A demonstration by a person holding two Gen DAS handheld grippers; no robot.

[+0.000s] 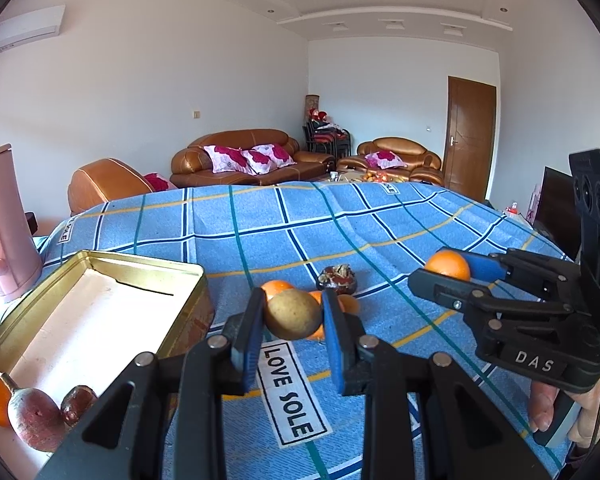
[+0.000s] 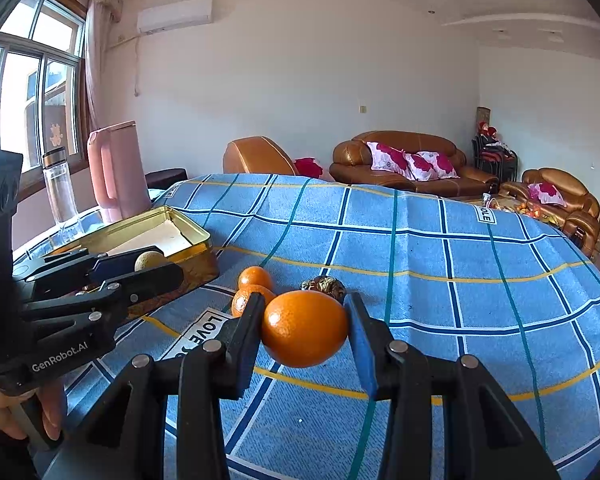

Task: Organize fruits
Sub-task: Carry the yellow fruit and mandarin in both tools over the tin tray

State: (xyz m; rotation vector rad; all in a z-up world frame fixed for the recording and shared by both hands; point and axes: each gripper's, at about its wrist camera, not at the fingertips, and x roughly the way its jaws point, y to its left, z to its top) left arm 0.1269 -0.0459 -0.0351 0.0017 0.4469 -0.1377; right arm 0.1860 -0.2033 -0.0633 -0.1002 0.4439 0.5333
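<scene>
Left gripper [image 1: 293, 330] was closed on a tan round fruit [image 1: 293, 314], pads on opposite flanks, held above the counter [image 1: 380, 220] just right of the gold tin [image 1: 32, 308]. Right gripper [image 2: 305, 330] was clamped on an orange [image 2: 305, 328] the same way, also lifted clear. Two oranges [image 2: 252, 286] and a dark wrinkled fruit [image 2: 326, 286] lay mid-counter. Tin's near corner held an orange, a reddish fruit [image 1: 34, 420] and a dark one. Judgement: both held fruits look light and firm but round and smooth-skinned, so likely to roll out; grip across the widest girth, moderate squeeze to avoid bruising.
</scene>
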